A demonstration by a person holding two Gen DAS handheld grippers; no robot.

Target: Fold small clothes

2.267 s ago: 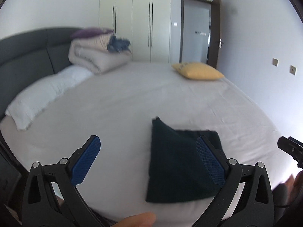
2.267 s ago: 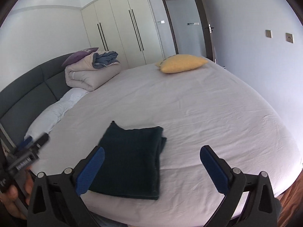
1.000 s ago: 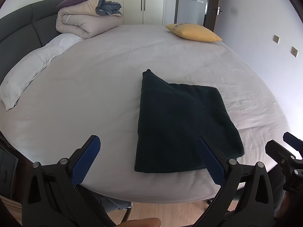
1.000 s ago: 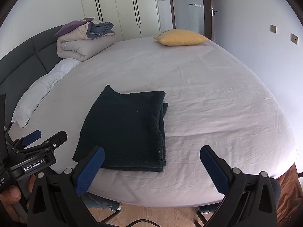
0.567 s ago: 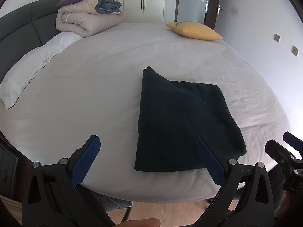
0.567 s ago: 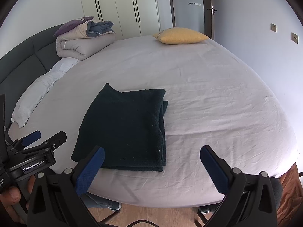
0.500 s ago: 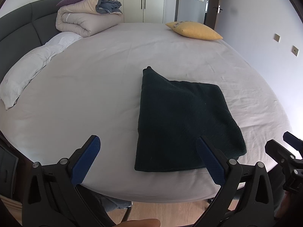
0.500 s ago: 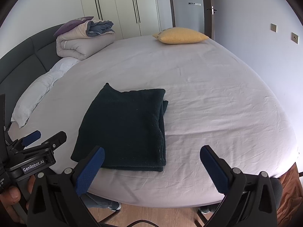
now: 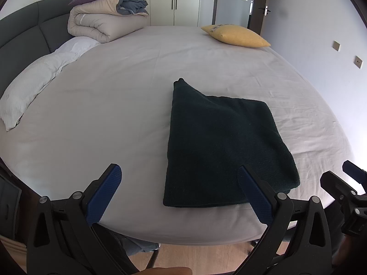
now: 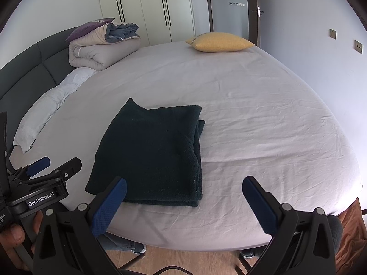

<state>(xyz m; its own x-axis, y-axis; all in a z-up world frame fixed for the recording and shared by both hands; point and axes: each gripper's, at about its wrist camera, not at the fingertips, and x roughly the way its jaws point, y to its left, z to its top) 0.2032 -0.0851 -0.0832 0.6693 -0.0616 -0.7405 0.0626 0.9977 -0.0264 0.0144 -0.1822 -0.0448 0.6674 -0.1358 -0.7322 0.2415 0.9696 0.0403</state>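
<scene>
A dark green folded cloth (image 9: 220,146) (image 10: 153,153) lies flat on the pale bed sheet (image 9: 110,105) (image 10: 263,119) near the bed's front edge, its layered folded edge on the right. My left gripper (image 9: 179,188) is open and empty, held back over the bed's edge to the left of the cloth's near edge. My right gripper (image 10: 184,200) is also open and empty, hovering above the near right corner of the cloth without touching it. Each gripper shows at the side of the other's view: the right gripper (image 9: 344,183) and the left gripper (image 10: 45,171), held by a hand.
A yellow pillow (image 9: 236,36) (image 10: 219,41) lies at the far side of the bed. A rolled duvet pile (image 9: 105,20) (image 10: 103,43) and a white pillow (image 9: 39,82) (image 10: 48,105) sit along the dark headboard on the left. Wooden floor (image 10: 183,259) shows below the bed edge.
Since 2.3 s ago both grippers rose and pulled back, so the cloth and bed edge show from higher up. Over the last second nothing has visibly moved.
</scene>
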